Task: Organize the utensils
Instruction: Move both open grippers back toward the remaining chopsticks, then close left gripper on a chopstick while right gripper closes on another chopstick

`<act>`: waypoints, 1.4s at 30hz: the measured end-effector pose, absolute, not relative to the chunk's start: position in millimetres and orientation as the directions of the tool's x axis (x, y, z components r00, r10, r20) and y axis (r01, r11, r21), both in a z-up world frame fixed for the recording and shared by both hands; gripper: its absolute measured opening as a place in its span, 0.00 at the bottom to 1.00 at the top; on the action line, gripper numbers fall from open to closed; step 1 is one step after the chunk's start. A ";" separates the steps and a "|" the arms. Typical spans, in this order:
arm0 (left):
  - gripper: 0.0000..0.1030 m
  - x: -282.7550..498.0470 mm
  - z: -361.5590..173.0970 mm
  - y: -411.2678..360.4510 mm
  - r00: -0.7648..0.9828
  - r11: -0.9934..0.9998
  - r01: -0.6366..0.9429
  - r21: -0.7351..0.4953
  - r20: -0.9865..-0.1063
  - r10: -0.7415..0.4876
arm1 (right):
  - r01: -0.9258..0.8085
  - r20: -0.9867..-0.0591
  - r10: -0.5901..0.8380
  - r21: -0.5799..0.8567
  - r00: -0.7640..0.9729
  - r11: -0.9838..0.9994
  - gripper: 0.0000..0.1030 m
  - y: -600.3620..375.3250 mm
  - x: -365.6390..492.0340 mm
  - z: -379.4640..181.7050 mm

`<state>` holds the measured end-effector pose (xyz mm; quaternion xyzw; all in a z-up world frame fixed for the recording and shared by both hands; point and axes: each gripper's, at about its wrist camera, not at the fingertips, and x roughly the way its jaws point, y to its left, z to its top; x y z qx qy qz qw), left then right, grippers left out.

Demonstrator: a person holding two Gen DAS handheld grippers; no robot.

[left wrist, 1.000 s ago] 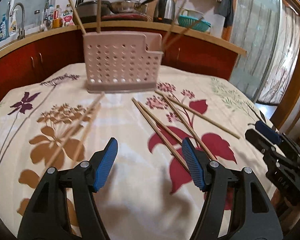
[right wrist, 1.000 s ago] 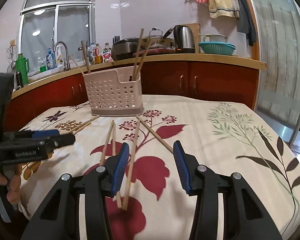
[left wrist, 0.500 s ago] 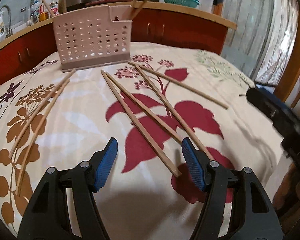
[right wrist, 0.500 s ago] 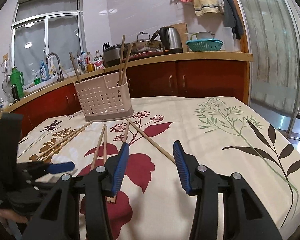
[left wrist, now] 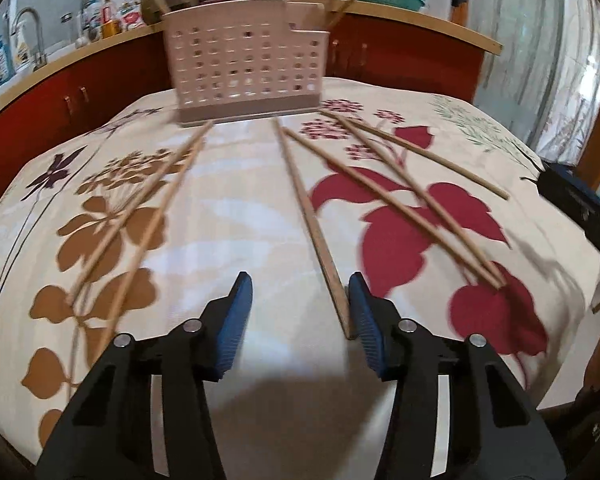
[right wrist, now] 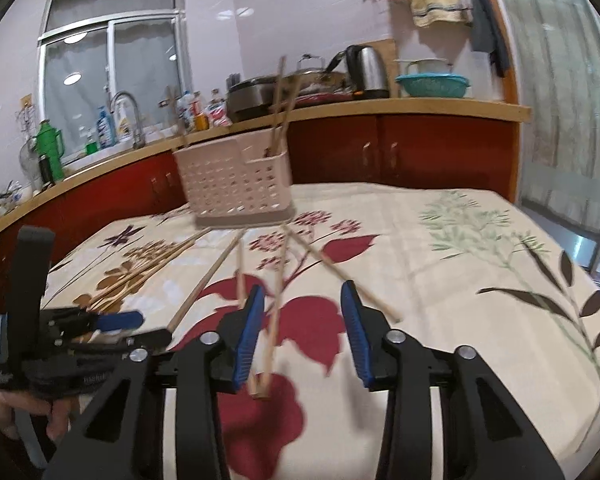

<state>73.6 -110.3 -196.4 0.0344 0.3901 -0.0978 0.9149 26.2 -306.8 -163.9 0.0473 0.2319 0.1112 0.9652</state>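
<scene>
Several wooden chopsticks lie loose on the flowered tablecloth (left wrist: 240,216). A pink perforated utensil holder (left wrist: 246,76) stands at the far side with a few chopsticks upright in it; it also shows in the right wrist view (right wrist: 236,184). My left gripper (left wrist: 300,316) is open and low over the cloth, and the near end of one chopstick (left wrist: 320,240) lies just inside its right finger. My right gripper (right wrist: 302,328) is open, with the ends of two chopsticks (right wrist: 274,320) lying between its fingers near the left one. The left gripper shows at the lower left of the right wrist view (right wrist: 112,322).
A red cabinet with a wooden counter (right wrist: 420,108) runs behind the table, carrying a kettle (right wrist: 368,72), pots, bottles and a sink tap (right wrist: 126,116). Two chopsticks (left wrist: 140,216) lie apart at the left. The table edge drops off at the right near a glass door (right wrist: 560,120).
My left gripper has shifted left, so one chopstick's near end now lies by its right finger. My right gripper has moved forward over the chopstick ends. Both stay open.
</scene>
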 end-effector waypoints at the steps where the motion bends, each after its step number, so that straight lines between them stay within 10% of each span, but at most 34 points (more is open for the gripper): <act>1: 0.35 73.1 -196.2 -106.2 0.679 0.978 0.210 -0.007 -0.718 -0.151 | -0.205 -0.443 0.249 0.144 0.861 0.968 0.33 -303.7 26.4 -165.2; 19: 0.32 63.4 -197.6 -75.2 0.689 0.956 0.294 -0.009 -0.691 -0.218 | -0.287 -0.601 0.285 0.095 0.746 0.953 0.25 -263.9 40.3 -206.4; 26: 0.33 59.1 -198.7 -73.9 0.697 0.951 0.309 0.005 -0.681 -0.223 | -0.283 -0.599 0.290 0.109 0.747 0.953 0.07 -268.7 32.5 -207.1; 30: 0.07 55.1 -198.2 -73.4 0.689 0.940 0.340 -0.009 -0.679 -0.255 | -0.280 -0.599 0.294 0.119 0.745 0.952 0.07 -268.7 31.4 -206.3; 42: 0.06 48.2 -179.9 -50.8 0.721 0.953 0.300 -0.045 -0.644 -0.258 | -0.291 -0.521 0.300 0.102 0.799 0.951 0.06 -264.9 19.3 -166.8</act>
